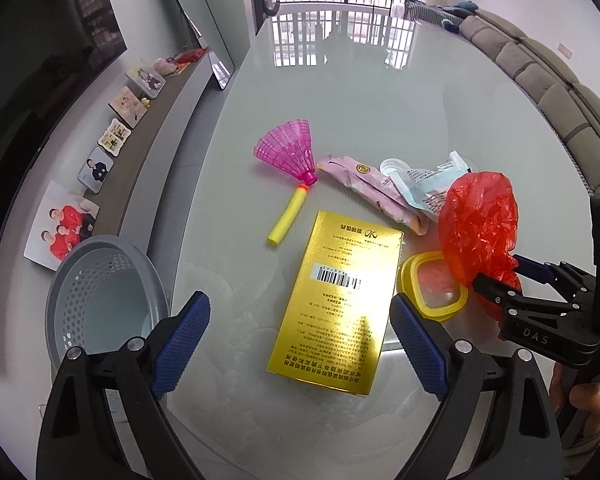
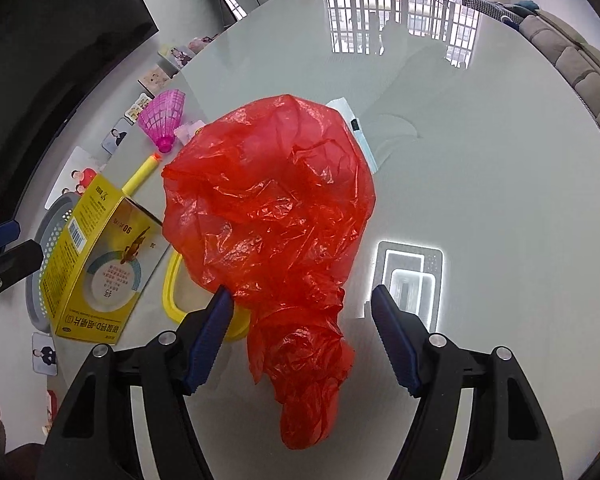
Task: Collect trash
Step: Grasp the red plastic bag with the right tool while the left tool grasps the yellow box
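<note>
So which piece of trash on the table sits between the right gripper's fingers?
The red plastic bag. It sits between the open right gripper; the yellow box lies under the left gripper.

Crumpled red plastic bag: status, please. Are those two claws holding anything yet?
Left gripper open over gold cardboard box. Right gripper open astride crumpled red plastic bag, not clamped. Yellow plastic ring underneath.

Framed photos [image 1: 100, 168] along a ledge; grey sofa [image 1: 556, 92] behind.

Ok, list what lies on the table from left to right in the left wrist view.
Grey basket → yellow foam dart → gold box → yellow ring → red plastic bag.
</note>
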A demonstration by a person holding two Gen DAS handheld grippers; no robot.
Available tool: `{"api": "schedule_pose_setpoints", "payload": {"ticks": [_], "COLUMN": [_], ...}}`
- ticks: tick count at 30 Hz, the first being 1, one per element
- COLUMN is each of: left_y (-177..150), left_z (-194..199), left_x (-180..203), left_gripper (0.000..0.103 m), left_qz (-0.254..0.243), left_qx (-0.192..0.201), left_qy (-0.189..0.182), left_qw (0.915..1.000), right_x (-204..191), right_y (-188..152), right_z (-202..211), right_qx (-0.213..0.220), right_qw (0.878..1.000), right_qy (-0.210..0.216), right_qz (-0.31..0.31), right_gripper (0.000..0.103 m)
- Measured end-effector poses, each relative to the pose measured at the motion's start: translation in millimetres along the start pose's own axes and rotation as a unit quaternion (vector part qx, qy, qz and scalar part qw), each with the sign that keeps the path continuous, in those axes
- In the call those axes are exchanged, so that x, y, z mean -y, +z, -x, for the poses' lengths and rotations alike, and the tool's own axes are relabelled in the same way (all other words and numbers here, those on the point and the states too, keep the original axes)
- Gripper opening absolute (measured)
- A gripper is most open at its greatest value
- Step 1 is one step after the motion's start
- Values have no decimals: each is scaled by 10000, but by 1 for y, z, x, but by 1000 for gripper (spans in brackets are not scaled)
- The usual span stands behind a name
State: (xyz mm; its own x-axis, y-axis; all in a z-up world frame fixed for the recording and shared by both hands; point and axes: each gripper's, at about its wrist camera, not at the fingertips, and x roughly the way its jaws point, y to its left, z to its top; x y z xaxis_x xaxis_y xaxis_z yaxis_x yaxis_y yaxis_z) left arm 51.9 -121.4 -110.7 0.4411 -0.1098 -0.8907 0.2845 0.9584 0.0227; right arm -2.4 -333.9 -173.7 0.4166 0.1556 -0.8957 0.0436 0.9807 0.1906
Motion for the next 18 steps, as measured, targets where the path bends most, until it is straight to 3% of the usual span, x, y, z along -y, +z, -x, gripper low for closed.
{"api": "schedule_pose_setpoints", "payload": {"ticks": [1, 3, 6, 18], "left_y": [0, 0, 0, -3], "left_z": [0, -1, -3, -18], "left_x": [0, 1, 5, 19], "left_gripper": [90, 90, 90, 92], "left_qz": [8, -6, -57, -334], "left_qx": [-5, -9, -18, -139], "left_qy": [-16, -52, -94, -113], "left_qw": [10000, 10000, 9999, 9993], "right_x": [0, 1, 0, 10], "right_y": [0, 0, -2, -16], "right_z": [-1, -1, -2, 37], "right_qx": [-8, -51, -93, 279], "right_qw": [10000, 9999, 9998, 9988], "right_qy": [29, 106, 150, 256], "right_qz": [-1, -1, 0, -318], "right_gripper": [63, 47, 39, 35]}}
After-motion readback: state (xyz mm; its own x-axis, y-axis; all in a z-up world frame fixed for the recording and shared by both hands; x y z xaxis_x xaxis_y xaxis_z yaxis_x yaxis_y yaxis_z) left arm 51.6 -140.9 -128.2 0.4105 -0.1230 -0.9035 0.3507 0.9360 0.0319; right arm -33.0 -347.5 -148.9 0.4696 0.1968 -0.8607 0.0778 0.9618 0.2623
